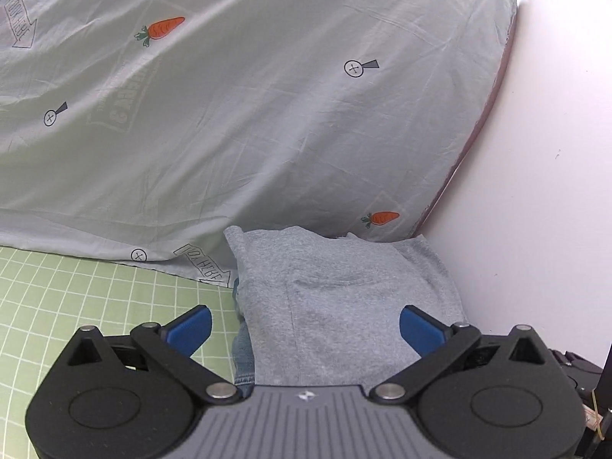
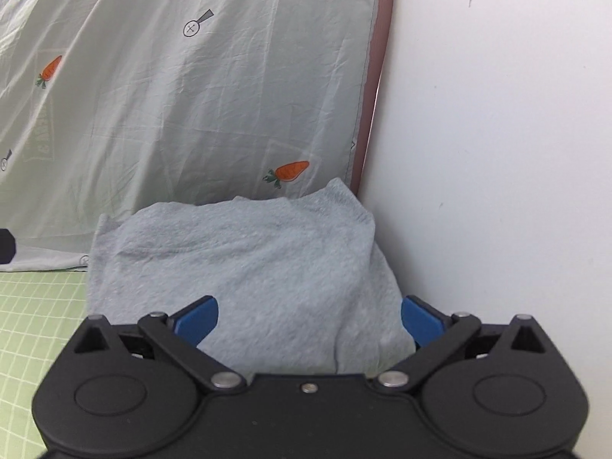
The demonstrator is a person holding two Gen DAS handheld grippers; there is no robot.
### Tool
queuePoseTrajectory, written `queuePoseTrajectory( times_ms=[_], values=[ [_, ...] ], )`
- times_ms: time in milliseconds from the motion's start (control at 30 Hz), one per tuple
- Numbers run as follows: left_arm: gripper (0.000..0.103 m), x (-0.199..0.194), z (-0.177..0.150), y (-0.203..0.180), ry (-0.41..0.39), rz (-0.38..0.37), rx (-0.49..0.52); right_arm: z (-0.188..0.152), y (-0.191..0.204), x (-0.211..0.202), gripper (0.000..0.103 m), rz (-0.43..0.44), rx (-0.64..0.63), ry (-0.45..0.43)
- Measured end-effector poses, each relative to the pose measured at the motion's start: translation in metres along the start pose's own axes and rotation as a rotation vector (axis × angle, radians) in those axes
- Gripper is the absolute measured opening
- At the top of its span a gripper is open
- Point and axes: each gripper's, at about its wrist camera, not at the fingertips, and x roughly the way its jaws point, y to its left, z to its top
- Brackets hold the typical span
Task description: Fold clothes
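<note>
We see the grey garment (image 1: 344,298) folded into a thick packet. It lies on the green checked sheet (image 1: 76,306), in the corner where the pale quilt (image 1: 248,114) meets the white wall (image 1: 535,153). Its far edge leans against the foot of the quilt, and its right side is just beside the wall. In the left wrist view a strip of blue denim (image 1: 243,355) shows under the left edge of the garment; we cannot tell what piece of clothing it is.

Our left gripper (image 1: 306,329) is above the near part of the garment. Its jaws are spread wide, and the blue pads (image 1: 191,329) stand on both sides with nothing pinched between them. Our right gripper (image 2: 310,321) is the same: the jaws are wide apart and its pads (image 2: 199,317) hold nothing, with the garment (image 2: 237,264) lying free in front of it.

The quilt rises behind the garment like a slope. It has orange carrots (image 1: 164,27), small screw signs and arrow prints. Along its right edge a brownish border (image 2: 376,76) runs beside the wall.
</note>
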Motion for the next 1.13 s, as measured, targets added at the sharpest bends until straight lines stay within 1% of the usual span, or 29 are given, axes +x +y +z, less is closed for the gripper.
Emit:
queuePoseTrajectory(
  times_ms=[33, 100, 133, 200, 267, 333, 400, 467, 600, 733, 900, 1133],
  values=[
    [0.103, -0.007, -0.004, -0.002, 0.042, 0.011, 0.013, -0.007, 0.003, -0.011, 0.103, 0.01, 0.021, 0.014],
    [0.103, -0.02, -0.013, -0.003, 0.112, 0.005, 0.069, -0.02, 0.011, -0.032, 0.103, 0.029, 0.046, 0.038],
    [0.103, -0.028, -0.019, -0.003, 0.125, 0.002, 0.098, -0.027, 0.016, -0.042, 0.103, 0.039, 0.04, 0.046],
    [0.103, -0.047, -0.031, -0.001, 0.134, 0.011, 0.147, -0.042, 0.028, -0.064, 0.103, 0.026, 0.026, 0.06],
    [0.103, -0.065, -0.042, 0.004, 0.132, 0.017, 0.165, -0.055, 0.038, -0.085, 0.103, 0.006, 0.031, 0.069],
    [0.103, -0.08, -0.052, 0.013, 0.144, -0.009, 0.173, -0.068, 0.046, -0.104, 0.103, -0.01, 0.054, 0.08],
    [0.103, -0.093, -0.061, 0.023, 0.174, -0.049, 0.19, -0.078, 0.055, -0.122, 0.103, -0.027, 0.073, 0.089],
    [0.103, -0.106, -0.068, 0.03, 0.19, -0.054, 0.201, -0.087, 0.063, -0.14, 0.103, -0.045, 0.087, 0.094],
    [0.103, -0.132, -0.078, 0.044, 0.199, -0.066, 0.247, -0.101, 0.082, -0.171, 0.103, -0.078, 0.106, 0.089],
    [0.103, -0.151, -0.082, 0.057, 0.209, -0.079, 0.265, -0.111, 0.1, -0.195, 0.103, -0.107, 0.125, 0.086],
    [0.103, -0.169, -0.086, 0.069, 0.211, -0.089, 0.279, -0.119, 0.114, -0.217, 0.103, -0.132, 0.135, 0.078],
    [0.103, -0.188, -0.09, 0.072, 0.18, -0.102, 0.317, -0.123, 0.124, -0.236, 0.103, -0.149, 0.131, 0.063]
  ],
)
